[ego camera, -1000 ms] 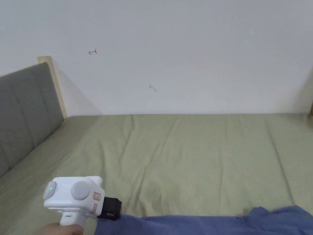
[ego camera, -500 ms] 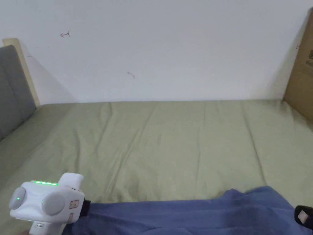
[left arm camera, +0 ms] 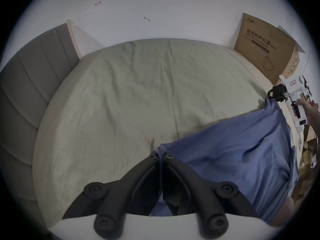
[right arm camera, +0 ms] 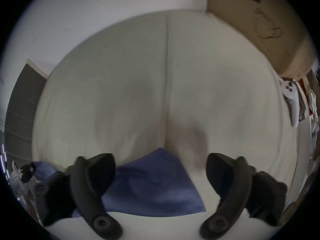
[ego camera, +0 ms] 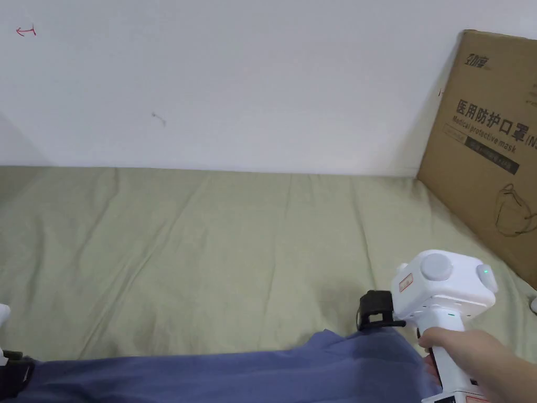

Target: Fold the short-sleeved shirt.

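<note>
Left tongs (left arm camera: 161, 156) pinching soft blue shirt (left arm camera: 242, 150) (bunched corner), right tongs (right arm camera: 161, 171) agape

1. Left gripper (left arm camera: 161, 154): jaws drawn together, both pressing on a bunched corner of the blue shirt (left arm camera: 242, 157); seen in the head view at 8 o'clock, at the frame's edge.
2. Right gripper (right arm camera: 161, 167): jaws spread wide apart, hovering above a shirt corner, gripping nothing.
3. Right hand (ego camera: 466, 349): wrapped round the white handle at 4 o'clock in the head view, jaws pointing toward 9 o'clock, forearm running off the lower right.
</note>
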Demonstrator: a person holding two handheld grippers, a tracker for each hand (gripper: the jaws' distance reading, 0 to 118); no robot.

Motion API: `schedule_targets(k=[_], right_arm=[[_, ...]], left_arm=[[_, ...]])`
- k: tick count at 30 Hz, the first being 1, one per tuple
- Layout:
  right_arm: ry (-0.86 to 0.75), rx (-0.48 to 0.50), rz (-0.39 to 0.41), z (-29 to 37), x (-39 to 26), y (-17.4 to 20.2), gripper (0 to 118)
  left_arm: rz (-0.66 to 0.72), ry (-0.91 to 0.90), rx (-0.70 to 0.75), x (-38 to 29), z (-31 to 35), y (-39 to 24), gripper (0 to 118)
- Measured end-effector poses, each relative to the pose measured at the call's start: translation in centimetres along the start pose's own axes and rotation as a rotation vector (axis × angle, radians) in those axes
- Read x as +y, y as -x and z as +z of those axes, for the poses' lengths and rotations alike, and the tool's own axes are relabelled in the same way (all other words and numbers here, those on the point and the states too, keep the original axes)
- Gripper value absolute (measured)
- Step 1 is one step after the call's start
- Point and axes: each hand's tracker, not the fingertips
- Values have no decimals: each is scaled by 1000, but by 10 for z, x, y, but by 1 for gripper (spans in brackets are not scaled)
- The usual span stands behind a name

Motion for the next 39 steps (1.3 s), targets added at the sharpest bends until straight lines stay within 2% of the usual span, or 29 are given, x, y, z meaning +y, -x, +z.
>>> schedule_targets(k=[1, 2, 3, 4, 6, 7, 8, 13, 19, 25, 32, 39], right_arm=[[32, 1, 8, -7, -1, 2, 86], [45, -54, 10, -10, -5, 5, 77], [-22, -102, 52, 0, -11, 7, 51], [-63, -80, 65, 10, -13, 9, 0], [-56, 5, 52, 30, -22, 15, 0], [-86, 0, 52, 41, -25, 16, 1], [-89, 69, 57, 54, -28, 16, 0], [-234, 109, 70, 128, -43, 13, 0], [-369, 113, 44, 204, -51, 6, 1], [-525, 129, -29, 288, -26, 7, 1], [-707, 80, 8, 392, 44, 33, 0], [-907, 0, 31, 461, 110, 63, 0]], left_arm=[[-4, 7, 2, -1, -2, 0, 0], [-6, 13, 7, -2, -4, 0, 0], [-2, 20, 16, -3, -5, 0, 0], [4, 28, 20, -1, -4, 1, 0], [20, 37, 10, -2, -2, 0, 0], [25, 35, 11, -1, 1, -2, 0], [26, 29, 18, 1, 7, -2, 0], [49, -16, 19, 18, 42, -8, 0], [102, -152, 21, 46, 103, -15, 0], [110, -280, 10, 107, 166, -18, 0], [95, -434, 58, 203, 216, -17, 0], [47, -640, 157, 283, 241, -30, 0]])
